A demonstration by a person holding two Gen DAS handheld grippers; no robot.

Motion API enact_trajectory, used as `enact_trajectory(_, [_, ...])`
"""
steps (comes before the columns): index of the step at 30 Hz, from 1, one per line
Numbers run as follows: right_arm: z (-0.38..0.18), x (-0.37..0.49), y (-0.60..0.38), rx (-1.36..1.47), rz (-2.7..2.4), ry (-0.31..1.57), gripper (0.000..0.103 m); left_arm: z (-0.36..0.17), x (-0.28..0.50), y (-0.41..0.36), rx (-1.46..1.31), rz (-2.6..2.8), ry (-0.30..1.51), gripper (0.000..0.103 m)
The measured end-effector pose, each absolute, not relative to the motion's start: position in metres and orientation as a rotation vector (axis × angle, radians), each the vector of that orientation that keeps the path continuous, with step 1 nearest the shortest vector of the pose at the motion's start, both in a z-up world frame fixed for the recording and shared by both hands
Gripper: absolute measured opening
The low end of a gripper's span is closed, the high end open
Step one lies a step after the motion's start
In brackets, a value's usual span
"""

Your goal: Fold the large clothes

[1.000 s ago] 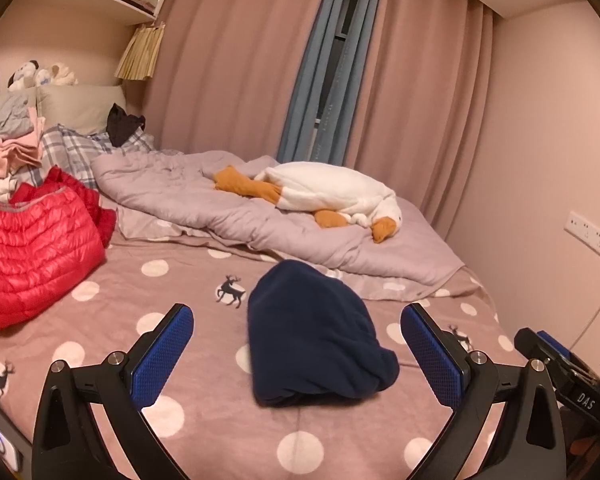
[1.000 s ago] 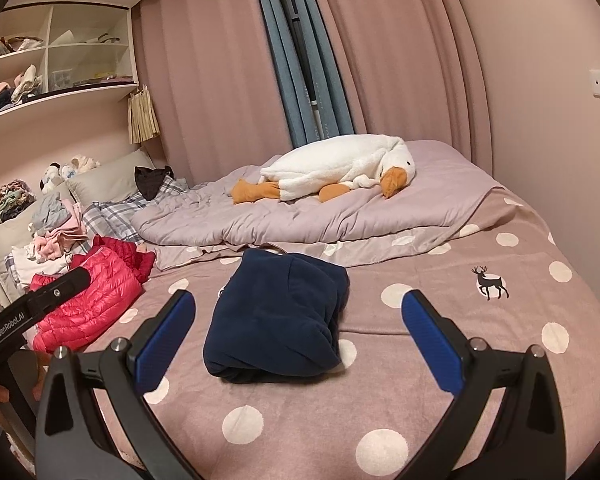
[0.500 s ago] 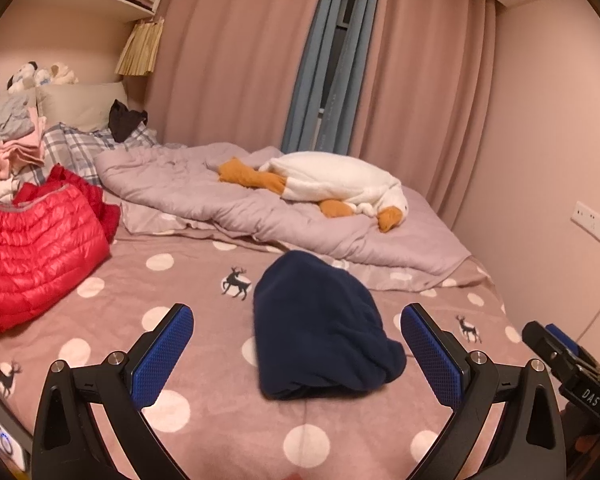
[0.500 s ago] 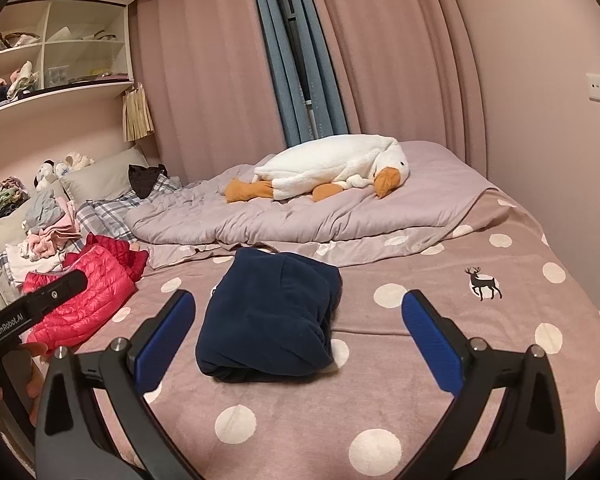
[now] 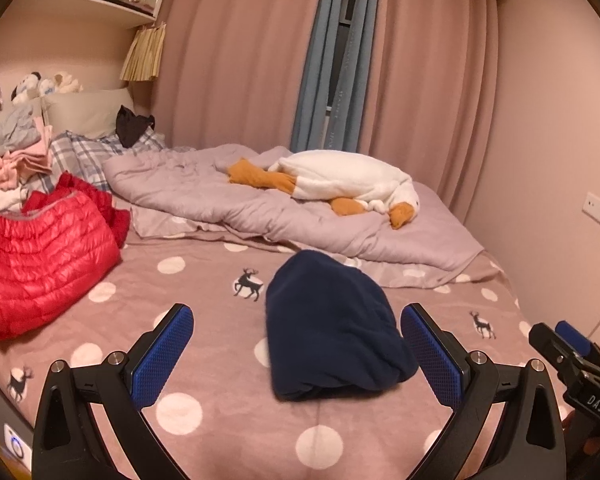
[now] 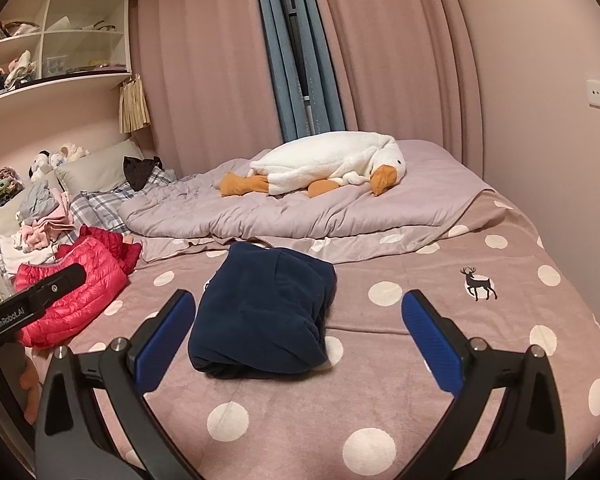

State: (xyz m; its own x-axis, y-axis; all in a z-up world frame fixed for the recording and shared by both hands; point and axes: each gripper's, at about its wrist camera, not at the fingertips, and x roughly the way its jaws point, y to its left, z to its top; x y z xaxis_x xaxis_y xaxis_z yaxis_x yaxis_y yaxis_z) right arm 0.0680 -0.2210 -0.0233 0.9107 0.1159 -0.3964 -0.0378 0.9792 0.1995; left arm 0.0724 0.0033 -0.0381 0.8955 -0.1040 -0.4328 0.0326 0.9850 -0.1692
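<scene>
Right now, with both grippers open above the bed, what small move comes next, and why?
Probably swing the left gripper toward the red jacket. The navy garment already lies as a folded bundle on the bedspread, both sets of jaws are wide and hold nothing, and the jacket lies spread out and unfolded at the left.

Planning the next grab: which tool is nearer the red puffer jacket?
Left. The left tool hovers open just right of the red puffer jacket; the right tool sits beyond the folded navy garment, farther off.

One navy garment (image 5: pixel 332 328), one red jacket (image 5: pixel 40 264)
</scene>
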Motion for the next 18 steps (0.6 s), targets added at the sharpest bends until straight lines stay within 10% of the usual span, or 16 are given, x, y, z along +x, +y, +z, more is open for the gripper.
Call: enact_trajectory(18, [-0.0233, 0.0676, -0.2222, 0.184, 0.054, 0.417, 0.103, -0.0397, 0.0772, 0.0032, -0.158, -0.056, 0.474, 0.102])
